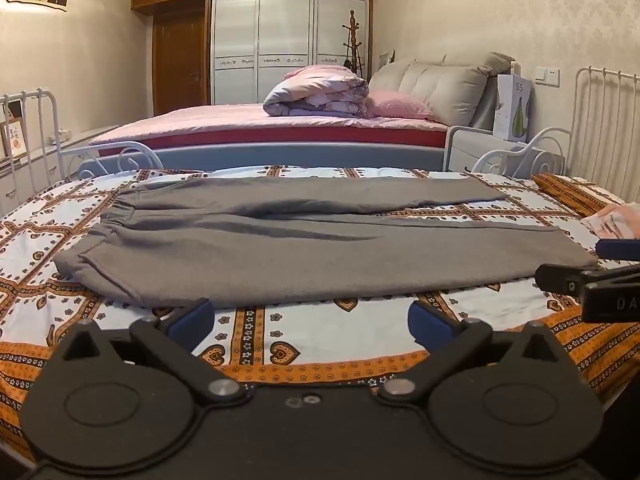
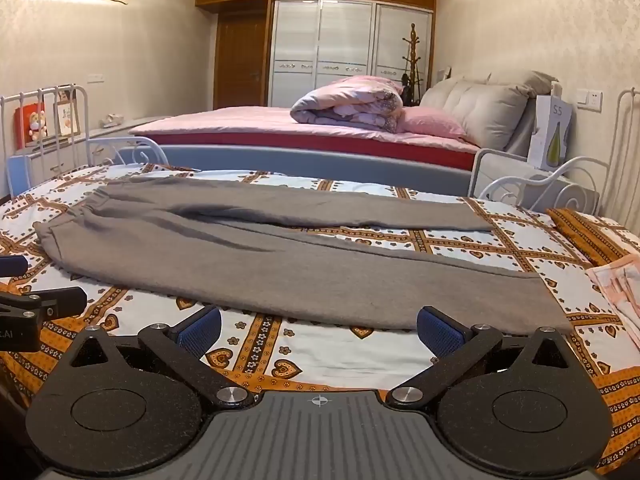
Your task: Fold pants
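Grey sweatpants (image 1: 304, 256) (image 2: 280, 264) lie flat and unfolded across a patterned bedspread (image 1: 304, 336) (image 2: 304, 344), elastic waistband toward 9 o'clock, both legs running toward 3 o'clock. The legs part into a narrow V, with the farther leg at 12 o'clock.

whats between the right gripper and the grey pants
Only a bare strip of the patterned orange-and-white bedsheet separates the open right gripper from the near hem of the grey fleece pants, in the right wrist view.
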Motion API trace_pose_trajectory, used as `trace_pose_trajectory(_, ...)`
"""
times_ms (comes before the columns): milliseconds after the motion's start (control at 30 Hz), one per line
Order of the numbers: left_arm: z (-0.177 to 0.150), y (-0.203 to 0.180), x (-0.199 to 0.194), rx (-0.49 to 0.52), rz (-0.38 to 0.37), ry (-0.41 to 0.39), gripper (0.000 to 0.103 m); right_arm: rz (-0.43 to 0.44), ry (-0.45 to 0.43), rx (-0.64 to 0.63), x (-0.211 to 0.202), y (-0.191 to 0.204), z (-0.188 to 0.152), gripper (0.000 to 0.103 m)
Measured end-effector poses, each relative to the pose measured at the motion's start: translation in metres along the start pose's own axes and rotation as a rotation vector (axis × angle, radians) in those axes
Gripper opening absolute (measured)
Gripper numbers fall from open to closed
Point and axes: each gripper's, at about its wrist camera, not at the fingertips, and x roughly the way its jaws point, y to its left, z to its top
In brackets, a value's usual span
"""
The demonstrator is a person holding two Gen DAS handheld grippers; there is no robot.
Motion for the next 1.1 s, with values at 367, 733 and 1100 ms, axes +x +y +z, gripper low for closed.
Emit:
trace_pose_trajectory(367,-0.0013,0.0001,0.0025,-0.004,-0.013,0.017,0.097,-0.001,-0.009,0.002,-0.003,-0.0003,-0.0021,0.103)
trace_pose_trajectory(733,0.0002,0.0027,0.0043,-0.01,-0.013,0.029,0.097,0.007,-0.009,0.012,-0.0021,-0.0005,-0.0001,0.103)
trace_pose_trajectory(1100,0.0004,0.0033,0.0047,-0.012,-0.014,0.033,0.097,0.006,-0.006,0.01,-0.0018,0.0002,-0.0007,0.103)
